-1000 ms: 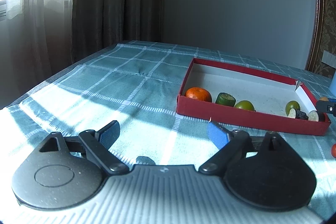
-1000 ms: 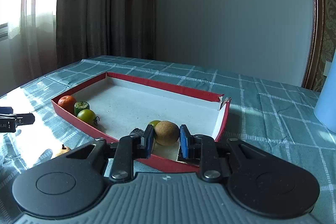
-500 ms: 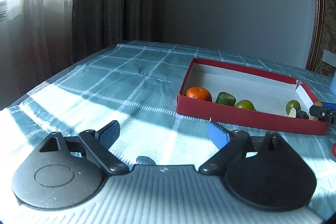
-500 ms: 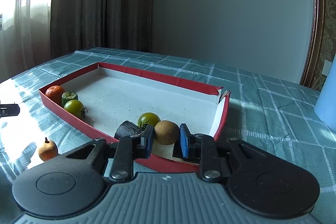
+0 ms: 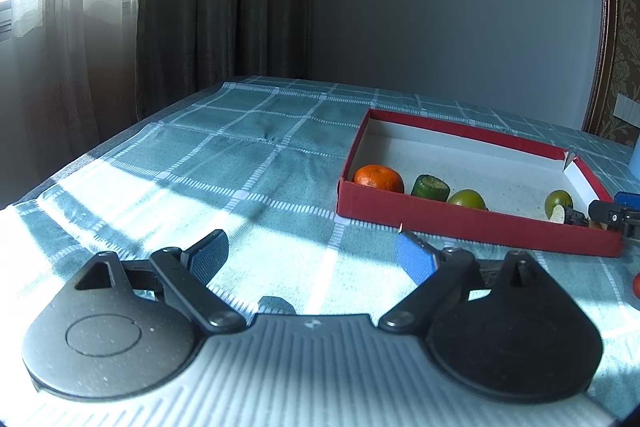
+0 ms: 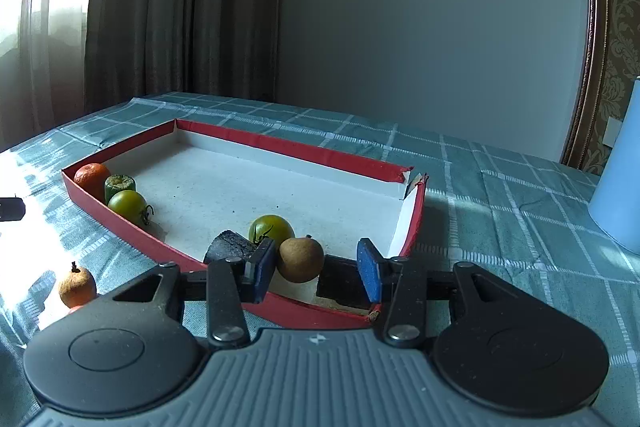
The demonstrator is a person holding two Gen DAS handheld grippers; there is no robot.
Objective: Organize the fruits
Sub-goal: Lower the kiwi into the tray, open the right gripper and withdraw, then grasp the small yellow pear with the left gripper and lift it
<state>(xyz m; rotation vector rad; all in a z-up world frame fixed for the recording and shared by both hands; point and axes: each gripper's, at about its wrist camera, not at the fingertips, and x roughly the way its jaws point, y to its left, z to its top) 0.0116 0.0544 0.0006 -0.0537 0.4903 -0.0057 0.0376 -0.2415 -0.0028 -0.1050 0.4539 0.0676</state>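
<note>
A shallow red box [image 6: 304,151] [image 5: 460,217] lies on the checked cloth. In it are an orange mandarin [image 6: 92,175] [image 5: 378,177], a green cucumber piece [image 6: 119,185] [image 5: 429,185], a green tomato [image 6: 127,205] [image 5: 466,199], a second green tomato [image 6: 271,227] [image 5: 558,199], a dark chunk [image 6: 230,245] and a brown kiwi [image 6: 301,258]. My right gripper [image 6: 316,267] is open, its jaws apart around the kiwi, which lies in the box's near corner. My left gripper [image 5: 310,253] is open and empty above the cloth, left of the box.
A small orange fruit with a stem [image 6: 77,286] lies on the cloth outside the box, near its front left. A red fruit [image 5: 636,285] shows at the left wrist view's right edge. A pale blue container [image 6: 616,183] stands at the right.
My right gripper has opened and let go of the kiwi, which now lies in the box. The right gripper has come closer over the box's corner. The left gripper has not moved.
</note>
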